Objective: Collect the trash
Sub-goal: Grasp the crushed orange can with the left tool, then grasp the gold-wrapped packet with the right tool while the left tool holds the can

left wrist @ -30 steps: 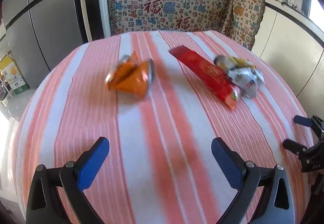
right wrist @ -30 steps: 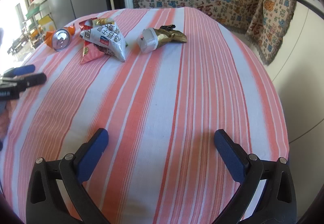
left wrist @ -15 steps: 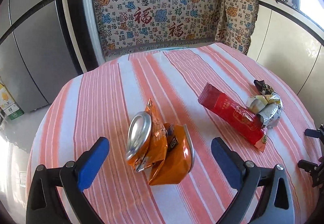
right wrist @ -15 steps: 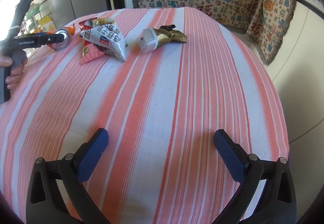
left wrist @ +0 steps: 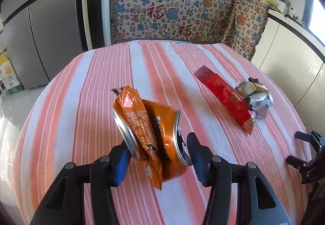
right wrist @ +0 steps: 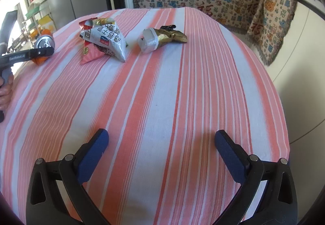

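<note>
The left tongs [left wrist: 157, 155] squeeze a squashed orange can [left wrist: 162, 133] with a crinkly orange wrapper [left wrist: 140, 129] tucked in its fold, down on the desk [left wrist: 91, 86] with its striped cloth. The right tongs [right wrist: 161, 143] gape wide and hold nothing, well apart from a shiny crumpled silver bag [right wrist: 109, 41] and a twisted gold wrapper [right wrist: 162, 39].

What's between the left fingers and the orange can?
Nothing blocks it. The can already sits between the left gripper fingers, one pad by each end. An orange wrapper is draped across the can's middle, so it would probably come along. The right gripper is open over bare cloth.
</note>
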`<action>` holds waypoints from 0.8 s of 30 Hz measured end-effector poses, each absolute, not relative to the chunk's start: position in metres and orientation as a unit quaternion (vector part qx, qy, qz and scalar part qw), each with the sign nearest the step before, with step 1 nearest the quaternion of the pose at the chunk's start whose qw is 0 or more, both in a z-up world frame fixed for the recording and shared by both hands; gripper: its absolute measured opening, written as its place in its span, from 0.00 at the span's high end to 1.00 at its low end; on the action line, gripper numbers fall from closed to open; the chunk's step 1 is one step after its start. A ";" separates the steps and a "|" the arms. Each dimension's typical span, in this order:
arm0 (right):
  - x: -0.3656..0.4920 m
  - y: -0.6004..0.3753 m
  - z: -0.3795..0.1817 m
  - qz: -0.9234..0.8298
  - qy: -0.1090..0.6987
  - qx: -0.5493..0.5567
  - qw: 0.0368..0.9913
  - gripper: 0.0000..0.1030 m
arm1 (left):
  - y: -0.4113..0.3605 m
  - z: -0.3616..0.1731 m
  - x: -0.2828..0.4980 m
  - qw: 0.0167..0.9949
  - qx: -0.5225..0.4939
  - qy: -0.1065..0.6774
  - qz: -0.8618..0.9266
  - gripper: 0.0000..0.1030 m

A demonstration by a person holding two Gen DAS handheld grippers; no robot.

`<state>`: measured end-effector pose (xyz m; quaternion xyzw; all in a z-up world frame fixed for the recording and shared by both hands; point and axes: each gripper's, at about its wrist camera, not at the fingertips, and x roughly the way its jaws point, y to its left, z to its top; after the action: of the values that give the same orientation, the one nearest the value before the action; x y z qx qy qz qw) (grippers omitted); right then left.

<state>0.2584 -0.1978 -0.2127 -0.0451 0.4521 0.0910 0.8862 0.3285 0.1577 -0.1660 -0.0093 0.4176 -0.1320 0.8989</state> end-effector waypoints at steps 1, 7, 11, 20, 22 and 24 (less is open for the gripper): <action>0.258 -0.198 -0.213 0.091 0.452 -0.045 0.886 0.00 | 0.157 -0.165 0.322 0.899 -0.012 0.417 -0.132 0.47; 0.263 -0.200 -0.210 0.097 0.460 -0.036 0.882 0.00 | 0.148 -0.163 0.291 0.897 -0.012 0.422 -0.132 0.47; 0.291 -0.213 -0.186 0.091 0.447 0.050 0.889 0.02 | 0.150 -0.161 0.276 0.895 -0.022 0.423 -0.139 0.47; 0.392 -0.207 -0.177 0.049 0.473 0.190 0.859 0.33 | 0.145 -0.159 0.254 0.897 -0.011 0.421 -0.137 0.47; 0.405 -0.197 -0.184 0.050 0.487 0.186 0.852 0.33 | 0.145 -0.159 0.252 0.897 -0.013 0.421 -0.136 0.47; 0.410 -0.187 -0.192 0.047 0.503 0.151 0.850 0.36 | 0.145 -0.159 0.249 0.896 -0.013 0.422 -0.135 0.47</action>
<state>0.4100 -0.1869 -0.1916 0.1506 0.5029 0.0468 0.8498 0.2493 0.1450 -0.1590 -0.0126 0.4223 -0.1353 0.8962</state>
